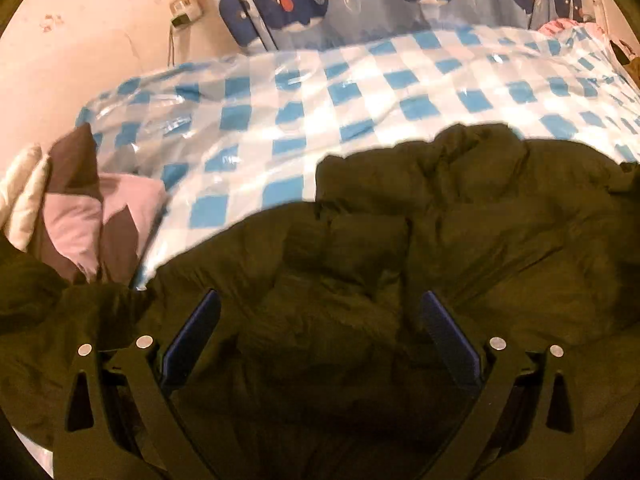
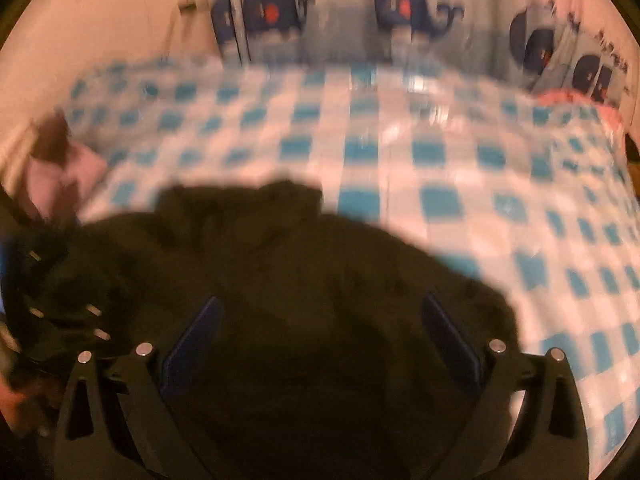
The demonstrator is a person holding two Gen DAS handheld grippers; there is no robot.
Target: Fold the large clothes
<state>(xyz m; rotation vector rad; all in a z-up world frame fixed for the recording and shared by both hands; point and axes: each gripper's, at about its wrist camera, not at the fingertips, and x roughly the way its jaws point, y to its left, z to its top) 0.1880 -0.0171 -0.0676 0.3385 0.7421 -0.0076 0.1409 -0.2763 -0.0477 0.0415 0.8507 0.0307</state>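
A large dark olive padded jacket (image 1: 400, 240) lies rumpled on the near side of a bed with a blue-and-white checked cover (image 1: 360, 92). My left gripper (image 1: 320, 300) hovers over the jacket, open, its blue pads (image 1: 192, 336) wide apart with only loose fabric below them. In the blurred right wrist view the same jacket (image 2: 280, 280) fills the lower middle, its collar pointing away from me. My right gripper (image 2: 322, 302) is open just as wide above it, and its fingers (image 2: 452, 336) hold nothing.
A pink and brown pillow (image 1: 88, 208) lies at the bed's left edge, beside the wall. A whale-print curtain (image 1: 300, 0) hangs behind the bed. Pink cloth (image 2: 576, 104) sits at the far right corner. Bare checked cover (image 2: 440, 160) stretches beyond the jacket.
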